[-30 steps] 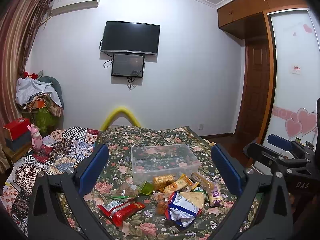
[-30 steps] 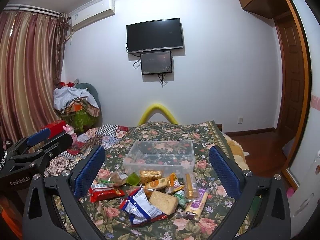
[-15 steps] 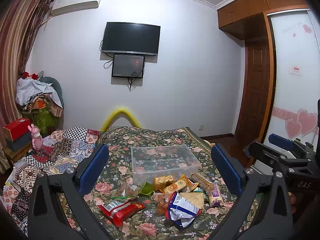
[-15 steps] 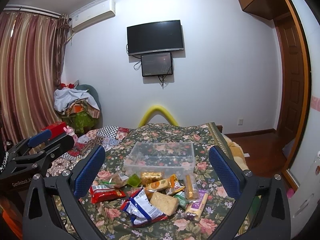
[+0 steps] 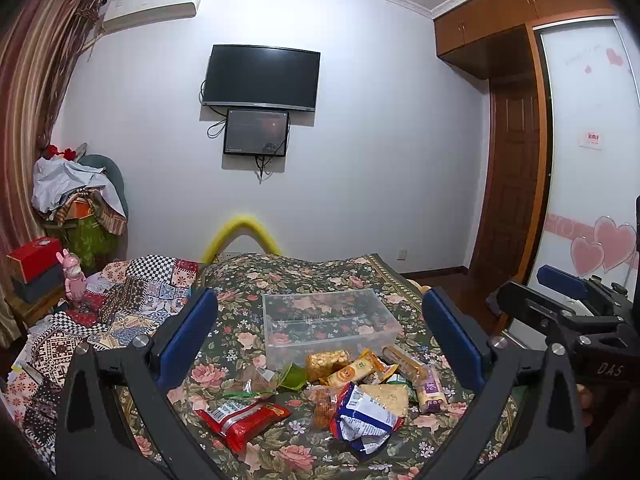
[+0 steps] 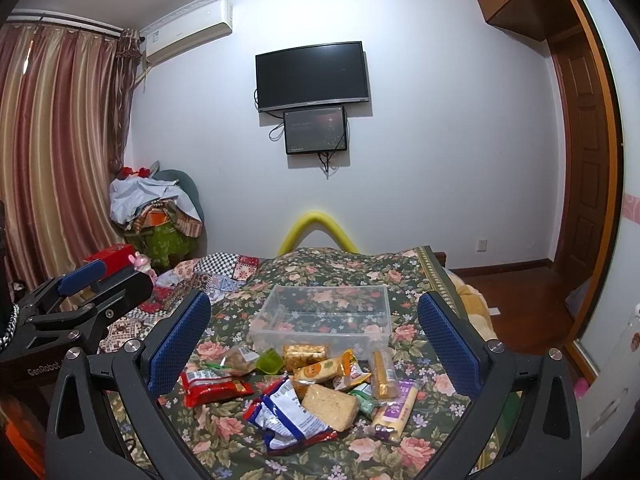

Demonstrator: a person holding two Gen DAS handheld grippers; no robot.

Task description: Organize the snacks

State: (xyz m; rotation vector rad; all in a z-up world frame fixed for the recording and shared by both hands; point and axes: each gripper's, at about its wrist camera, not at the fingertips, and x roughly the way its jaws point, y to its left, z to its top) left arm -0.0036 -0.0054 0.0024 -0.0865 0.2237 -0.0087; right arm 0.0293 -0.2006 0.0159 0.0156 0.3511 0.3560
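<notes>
A: Why was the clear bin (image 6: 324, 316) at mid-bed?
B: Looked like the drop target. Nothing in it; snack pile (image 6: 316, 384) lay just in front on the bed (image 5: 248, 344), so transfers would be short.
A: Grippers?
B: Left gripper (image 5: 320, 340) and right gripper (image 6: 316, 338) both spread wide, holding nothing, above the pile. Likely lining up a first pick.

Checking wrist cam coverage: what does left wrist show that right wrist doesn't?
Left wrist only: the wardrobe door with pink hearts and the right gripper at the frame's right edge.
Right wrist only: the full striped curtain and the left gripper at the left.
Both: clear bin, snack pile, floral bedspread, TV.
</notes>
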